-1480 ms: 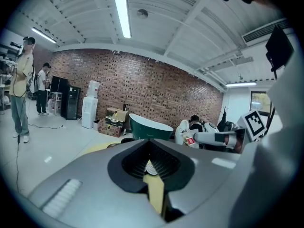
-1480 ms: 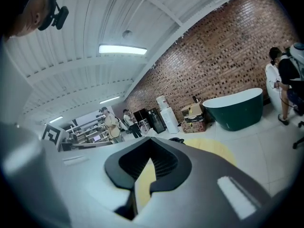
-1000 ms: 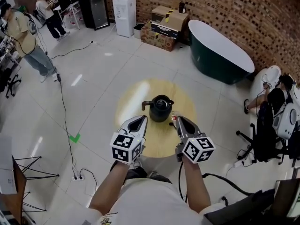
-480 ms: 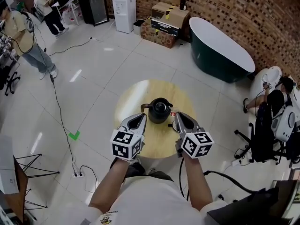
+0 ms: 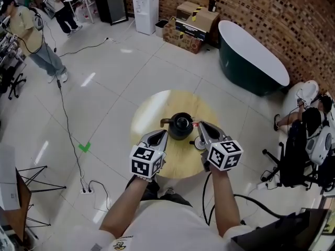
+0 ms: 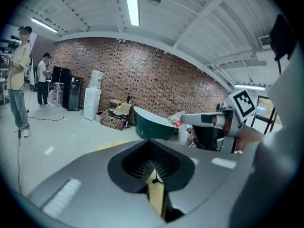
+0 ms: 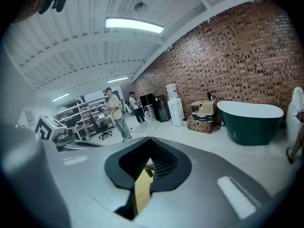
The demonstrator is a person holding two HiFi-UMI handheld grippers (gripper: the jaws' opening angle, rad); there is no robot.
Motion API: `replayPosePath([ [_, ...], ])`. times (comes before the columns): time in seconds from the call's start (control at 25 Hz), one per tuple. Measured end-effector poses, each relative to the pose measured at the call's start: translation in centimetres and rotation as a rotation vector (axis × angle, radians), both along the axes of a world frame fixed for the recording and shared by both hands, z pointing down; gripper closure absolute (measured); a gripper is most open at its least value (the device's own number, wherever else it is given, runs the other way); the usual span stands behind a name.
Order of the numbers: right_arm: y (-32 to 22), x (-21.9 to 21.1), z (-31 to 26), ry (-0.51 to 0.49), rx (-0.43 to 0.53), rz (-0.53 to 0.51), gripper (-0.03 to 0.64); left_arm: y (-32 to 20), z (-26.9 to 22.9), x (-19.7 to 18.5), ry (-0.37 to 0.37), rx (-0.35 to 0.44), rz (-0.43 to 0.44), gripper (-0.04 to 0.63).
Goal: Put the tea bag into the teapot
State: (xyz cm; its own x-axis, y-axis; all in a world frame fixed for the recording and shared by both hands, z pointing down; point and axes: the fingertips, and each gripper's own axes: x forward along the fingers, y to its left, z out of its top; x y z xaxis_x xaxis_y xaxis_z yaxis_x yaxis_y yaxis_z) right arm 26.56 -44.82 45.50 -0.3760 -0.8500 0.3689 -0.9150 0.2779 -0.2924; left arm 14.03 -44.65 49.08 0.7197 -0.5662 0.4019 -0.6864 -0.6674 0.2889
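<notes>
Left gripper [image 5: 160,135] has its jaws closed, gripping nothing, just left of the teapot [image 5: 180,126] on the round table [image 5: 149,111]. Tea bag [image 6: 178,123] is pinched in the tips of the right gripper [image 5: 200,126], just beside the teapot's right side.

Red speck at right gripper [image 5: 199,125] tip, the tea bag [image 5: 194,124]: too small to read. Top of teapot [image 5: 181,125]: lidded or open, cannot tell. Near edge of table [image 5: 152,114] hidden behind left gripper [image 5: 162,134] and right gripper.
</notes>
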Motion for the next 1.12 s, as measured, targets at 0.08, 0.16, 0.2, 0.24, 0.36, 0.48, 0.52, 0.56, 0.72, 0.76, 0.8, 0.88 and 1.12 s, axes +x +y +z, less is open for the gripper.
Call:
replayPosePath([
  [0.08, -1.1, 0.2, -0.1, 0.027, -0.006, -0.017, 0.615, -0.3, 0.5, 0.1, -0.002, -0.010, 0.000, 0.583],
  [0.16, -2.1, 0.3, 0.0, 0.060, -0.014, -0.032, 0.615, -0.7, 1.0, 0.2, -0.004, -0.017, 0.003, 0.583],
  [0.2, -2.6, 0.2, 0.1, 0.080, -0.021, -0.042, 0.615, -0.8, 1.2, 0.2, -0.004, -0.021, 0.004, 0.583],
  [0.24, -3.0, 0.1, 0.3, 0.107, -0.030, -0.054, 0.615, -0.9, 1.5, 0.3, -0.003, -0.025, 0.005, 0.583],
  [0.36, -4.2, -0.1, 1.5, 0.216, -0.072, -0.099, 0.615, -1.2, 2.0, 0.6, 0.001, -0.033, 0.009, 0.583],
  [0.48, -5.0, -0.4, 3.4, 0.313, -0.127, -0.145, 0.615, -1.3, 2.6, 1.0, 0.007, -0.043, 0.011, 0.583],
  [0.52, -5.2, -0.5, 4.2, 0.341, -0.146, -0.158, 0.615, -1.3, 2.8, 1.1, 0.009, -0.047, 0.011, 0.583],
  [0.56, -5.4, -0.6, 5.1, 0.365, -0.166, -0.170, 0.615, -1.4, 3.0, 1.2, 0.009, -0.050, 0.013, 0.583],
  [0.72, -5.9, -1.3, 8.6, 0.434, -0.248, -0.206, 0.615, -1.2, 4.0, 1.1, 0.011, -0.069, 0.019, 0.583],
  [0.76, -6.0, -1.4, 9.3, 0.450, -0.266, -0.213, 0.614, -1.1, 4.1, 1.1, 0.013, -0.073, 0.019, 0.583],
  [0.8, -6.0, -1.5, 10.0, 0.464, -0.282, -0.219, 0.615, -0.9, 4.2, 1.0, 0.014, -0.077, 0.018, 0.583],
  [0.88, -5.9, -1.8, 11.0, 0.482, -0.310, -0.230, 0.614, -0.7, 4.4, 0.7, 0.018, -0.083, 0.016, 0.583],
  [1.12, -6.2, -2.0, 13.1, 0.534, -0.359, -0.249, 0.614, -0.8, 4.7, 0.1, 0.031, -0.089, 0.003, 0.583],
])
